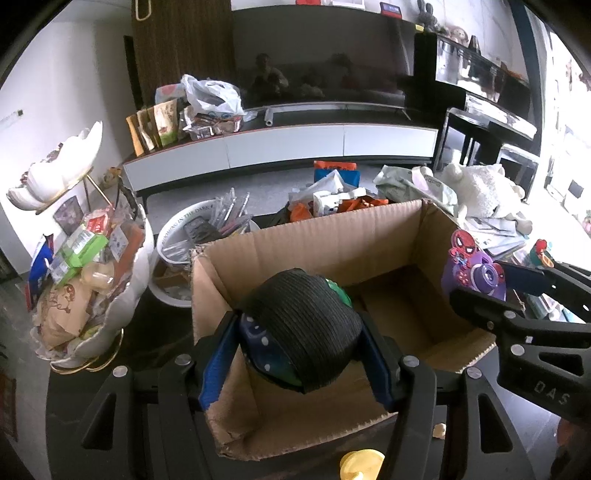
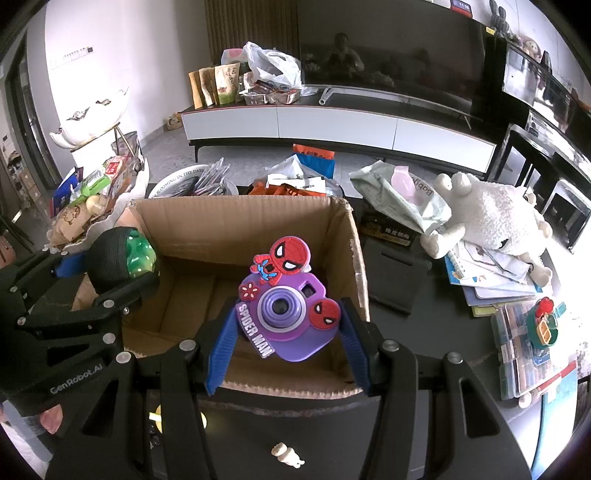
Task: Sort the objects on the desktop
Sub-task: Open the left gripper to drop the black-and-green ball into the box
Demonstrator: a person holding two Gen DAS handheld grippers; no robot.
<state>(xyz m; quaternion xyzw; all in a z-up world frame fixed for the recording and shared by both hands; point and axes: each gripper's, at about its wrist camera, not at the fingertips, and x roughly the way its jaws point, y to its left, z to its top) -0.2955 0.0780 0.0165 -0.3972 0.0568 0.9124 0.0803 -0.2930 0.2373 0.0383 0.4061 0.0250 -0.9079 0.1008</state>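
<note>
Hovering over the empty cardboard box (image 2: 236,229), left gripper (image 1: 301,354) clamps a black-wrapped toy (image 1: 306,328), right gripper (image 2: 286,332) a purple camera toy (image 2: 284,314); clutter from nine to three o'clock remains unsorted.

White walls (image 2: 66,33), grey floor (image 2: 166,147), long white TV cabinet (image 2: 332,125), dark television (image 2: 388,55), bright daylight at right.

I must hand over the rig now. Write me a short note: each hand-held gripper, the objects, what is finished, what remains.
Left hand-held gripper: shut on a black ribbed toy, above the cardboard box.
Right hand-held gripper: shut on a purple Spider-Man toy camera, above the same box.
Done: both picked up.
Left: release both into the box, which looks empty; then the small yellow object by the box.
</note>
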